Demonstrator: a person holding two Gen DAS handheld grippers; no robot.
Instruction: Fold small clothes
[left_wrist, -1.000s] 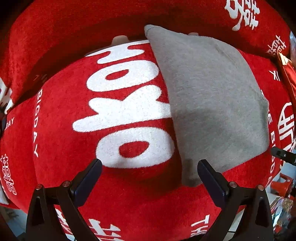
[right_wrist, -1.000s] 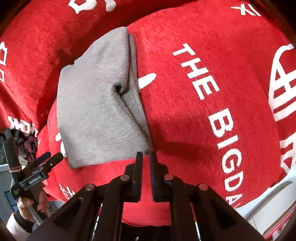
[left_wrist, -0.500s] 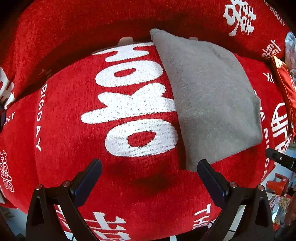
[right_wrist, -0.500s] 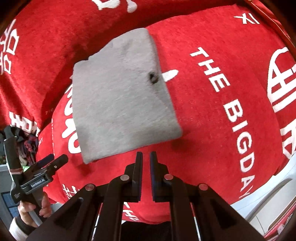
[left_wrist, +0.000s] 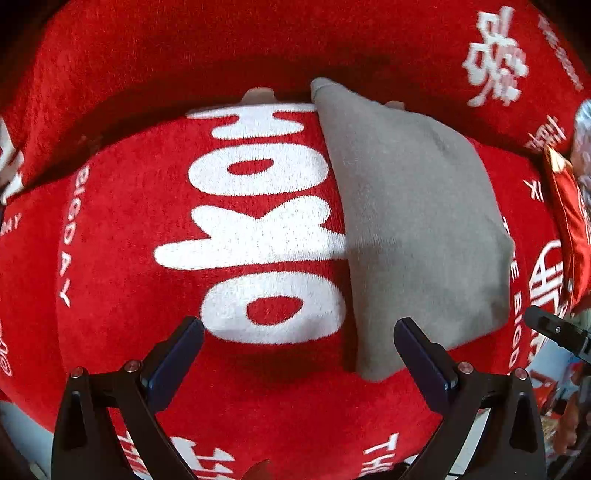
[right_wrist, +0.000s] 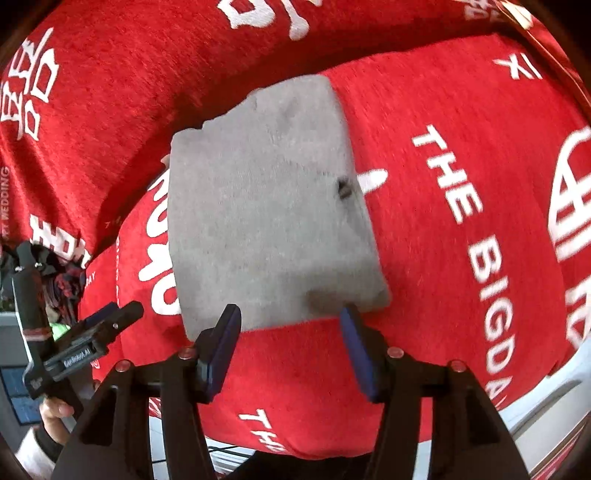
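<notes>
The folded grey fleece garment (right_wrist: 269, 206) lies flat as a squarish packet on the red plush cover with big white lettering (right_wrist: 443, 258), and nothing is gripping it. In the right wrist view the right tongs (right_wrist: 291, 349) hang just above the near edge of the garment; their jaws have just been opening and now stand apart with only air between the blue pads (right_wrist: 221, 349), the cloth lying beyond the tips rather than pinched. A small dark mark (right_wrist: 344, 186) shows near the garment's right edge, just beside a white sliver of print.

Over to the left wrist view: the left tongs (left_wrist: 299, 354) are spread wide and empty, poised over the red cover. Their right pad sits in front of the garment's (left_wrist: 417, 229) near left corner, their left pad over bare red pile beside the large white characters (left_wrist: 266, 236). The garment fills the right half of this view, its far corner reaching the dark fold where the cover rises behind.

At the lower left of the right wrist view, a hand (right_wrist: 55, 410) with a pale cuff grips the black handle of the left tongs, off the cover's edge.
</notes>
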